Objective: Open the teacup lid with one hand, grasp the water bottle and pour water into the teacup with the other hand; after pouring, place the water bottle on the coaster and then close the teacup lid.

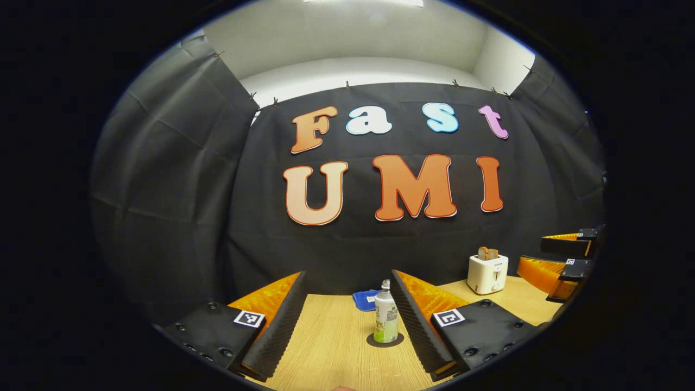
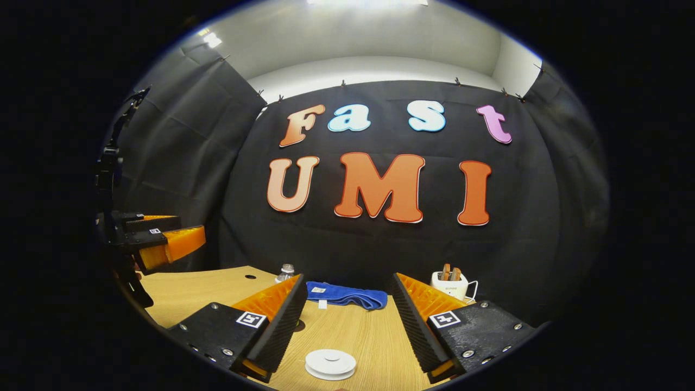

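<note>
Wooden table (image 1: 331,347) beneath both raised, level grippers, jaws spread wide.

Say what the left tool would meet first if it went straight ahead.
Most likely the bottle: it stands upright on a dark coaster between the open left tool's fingers, nearer the right one. Depth is hard to judge.

left gripper (image 1: 347,320) level, jaws wide apart, nothing between the fingers. right gripper (image 2: 347,320) same: level, jaws spread, gripping nothing. each one also visible from the other's camera, off to the side, raised, jaws apart.
</note>
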`<state>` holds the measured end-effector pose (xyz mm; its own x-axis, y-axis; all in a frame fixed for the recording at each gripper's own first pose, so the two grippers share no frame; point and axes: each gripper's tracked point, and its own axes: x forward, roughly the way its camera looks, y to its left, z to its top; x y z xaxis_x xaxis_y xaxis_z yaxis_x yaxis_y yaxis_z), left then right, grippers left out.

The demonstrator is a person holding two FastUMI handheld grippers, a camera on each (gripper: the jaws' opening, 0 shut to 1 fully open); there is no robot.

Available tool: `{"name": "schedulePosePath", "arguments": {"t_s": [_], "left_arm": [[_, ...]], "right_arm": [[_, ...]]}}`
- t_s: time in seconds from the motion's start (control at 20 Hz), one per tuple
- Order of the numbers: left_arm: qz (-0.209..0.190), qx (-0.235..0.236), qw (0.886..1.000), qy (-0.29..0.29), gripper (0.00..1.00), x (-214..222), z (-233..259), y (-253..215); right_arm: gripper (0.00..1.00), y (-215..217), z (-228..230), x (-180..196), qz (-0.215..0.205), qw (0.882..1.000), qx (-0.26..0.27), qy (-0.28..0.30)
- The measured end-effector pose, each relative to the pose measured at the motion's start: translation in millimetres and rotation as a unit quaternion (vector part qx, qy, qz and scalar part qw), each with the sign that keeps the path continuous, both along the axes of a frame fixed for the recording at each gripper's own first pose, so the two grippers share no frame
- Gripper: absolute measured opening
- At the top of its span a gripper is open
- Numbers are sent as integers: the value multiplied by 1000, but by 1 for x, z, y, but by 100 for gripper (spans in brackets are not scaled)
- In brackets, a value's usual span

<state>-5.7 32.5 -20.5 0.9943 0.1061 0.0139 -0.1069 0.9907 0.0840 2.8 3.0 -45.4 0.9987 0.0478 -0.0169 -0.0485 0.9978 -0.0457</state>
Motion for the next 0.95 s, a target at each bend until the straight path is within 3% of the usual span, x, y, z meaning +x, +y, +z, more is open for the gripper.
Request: {"name": "schedulePosePath", "arguments": {"t_s": [0.95], "left_arm": [[22,22,1000,-3,97,-4,8,7]], "right_arm": [[94,-2,-5,2,-6,1000,-1,12]]}}
